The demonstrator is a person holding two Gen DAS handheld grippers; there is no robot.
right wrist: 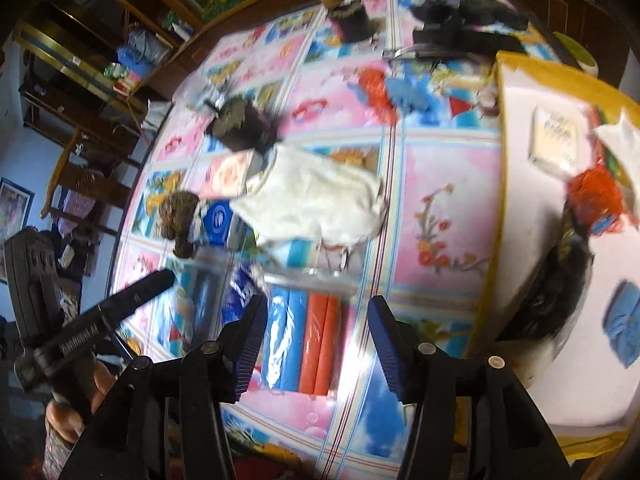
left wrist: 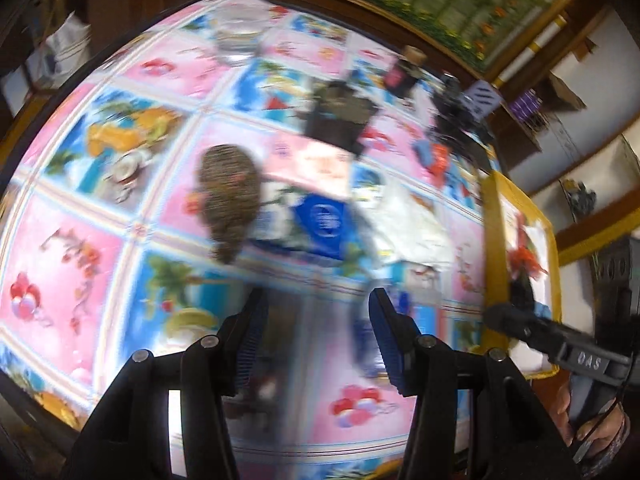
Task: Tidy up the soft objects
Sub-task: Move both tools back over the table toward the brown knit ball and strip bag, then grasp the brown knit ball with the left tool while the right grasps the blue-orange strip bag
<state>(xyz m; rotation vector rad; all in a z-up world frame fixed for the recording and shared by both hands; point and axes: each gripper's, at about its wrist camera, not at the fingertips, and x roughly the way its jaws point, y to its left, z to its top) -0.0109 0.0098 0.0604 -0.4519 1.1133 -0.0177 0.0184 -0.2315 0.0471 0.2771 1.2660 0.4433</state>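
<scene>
Soft things lie scattered on a table under a colourful picture cloth. A white cloth sits mid-table, with a brown knitted piece and a blue packet to its left. My right gripper is open above a clear bag of blue and orange rolls, with nothing pressed between its pads. My left gripper is also open and holds nothing. It hovers over the cloth short of the brown knitted piece and the white cloth.
A white box with a yellow rim stands on the right and holds an orange fluffy item, a black furry item and a blue cloth. Dark items and orange and blue pieces lie farther back. Wooden shelves ring the table.
</scene>
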